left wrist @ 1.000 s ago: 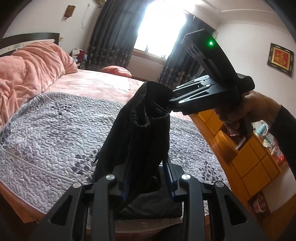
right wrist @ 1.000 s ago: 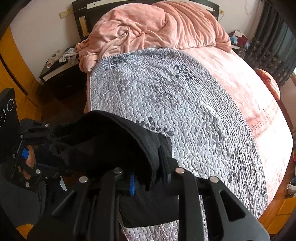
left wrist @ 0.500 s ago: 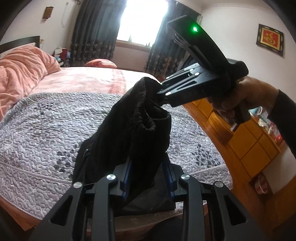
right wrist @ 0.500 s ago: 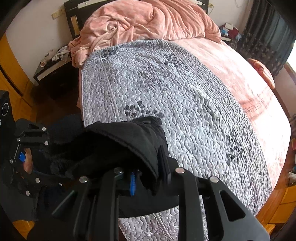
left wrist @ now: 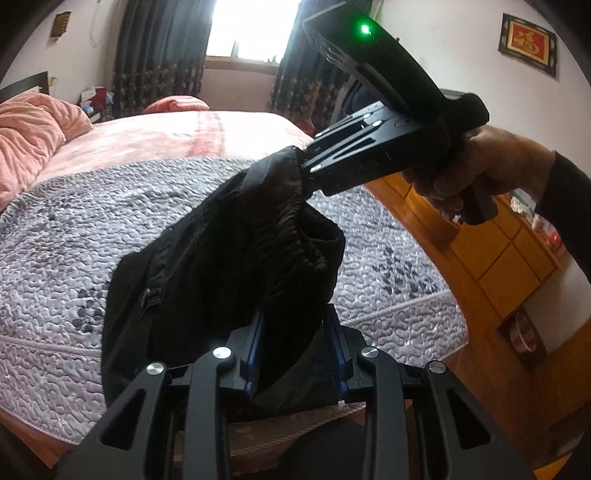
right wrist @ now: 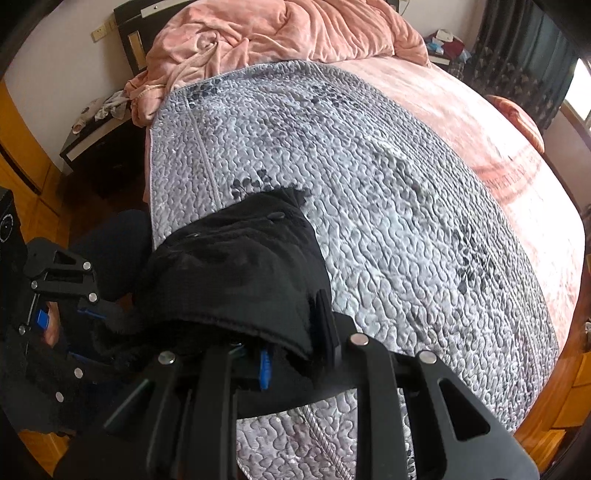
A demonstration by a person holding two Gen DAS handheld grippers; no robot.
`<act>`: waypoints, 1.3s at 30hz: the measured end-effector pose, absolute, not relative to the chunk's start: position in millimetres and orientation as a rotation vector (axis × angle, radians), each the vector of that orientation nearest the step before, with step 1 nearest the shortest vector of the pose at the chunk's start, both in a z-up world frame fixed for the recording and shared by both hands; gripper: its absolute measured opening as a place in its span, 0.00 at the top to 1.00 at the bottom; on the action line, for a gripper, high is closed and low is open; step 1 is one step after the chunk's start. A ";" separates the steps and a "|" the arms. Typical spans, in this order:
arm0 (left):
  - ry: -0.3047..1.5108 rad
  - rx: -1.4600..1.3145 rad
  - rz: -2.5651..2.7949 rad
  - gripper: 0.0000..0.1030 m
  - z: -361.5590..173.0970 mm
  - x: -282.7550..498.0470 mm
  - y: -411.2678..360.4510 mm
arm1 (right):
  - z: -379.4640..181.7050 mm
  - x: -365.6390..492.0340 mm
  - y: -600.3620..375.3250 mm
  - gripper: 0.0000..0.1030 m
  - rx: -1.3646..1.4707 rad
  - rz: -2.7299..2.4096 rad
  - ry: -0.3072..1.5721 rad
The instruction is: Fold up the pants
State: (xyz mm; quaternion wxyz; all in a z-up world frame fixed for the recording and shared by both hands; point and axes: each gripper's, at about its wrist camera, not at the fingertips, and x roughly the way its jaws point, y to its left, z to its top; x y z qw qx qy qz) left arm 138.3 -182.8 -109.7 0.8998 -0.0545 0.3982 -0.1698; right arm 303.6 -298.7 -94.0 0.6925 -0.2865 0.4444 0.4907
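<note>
Black pants (left wrist: pixel 229 258) hang bunched between my two grippers above the near edge of the grey quilt (left wrist: pixel 66 236). My left gripper (left wrist: pixel 293 317) is shut on a thick fold of the fabric, which fills the gap between its blue-lined fingers. My right gripper (left wrist: pixel 306 164), held by a hand (left wrist: pixel 480 173), is shut on the elastic waistband at the bundle's high end. In the right wrist view the pants (right wrist: pixel 236 273) drape over my right gripper (right wrist: pixel 295 336) and hide its fingertips. The left gripper (right wrist: pixel 92 306) shows at the left edge there.
The quilt (right wrist: pixel 388 192) covers the near half of a wide bed. A heap of pink blanket (right wrist: pixel 280 33) lies at the headboard. A dark nightstand (right wrist: pixel 99 147) stands by the bed, and yellow wooden cabinets (left wrist: pixel 498 254) stand to the right.
Both grippers have come down and moved over the quilt with the pants still held. The bundle hangs lower and more spread toward the bed's near edge.
</note>
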 end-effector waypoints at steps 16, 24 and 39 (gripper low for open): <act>1.000 -0.023 -0.383 0.75 -199.0 174.4 -229.8 | -189.1 316.4 -336.0 0.80 -0.683 1.093 0.949; 1.081 -0.012 -0.395 0.75 -234.5 184.6 -236.8 | -230.2 318.7 -351.4 0.57 -0.770 1.014 0.911; 1.024 -0.334 -0.489 0.17 -203.9 171.2 -141.3 | -258.1 330.0 -477.0 0.25 0.664 0.784 1.174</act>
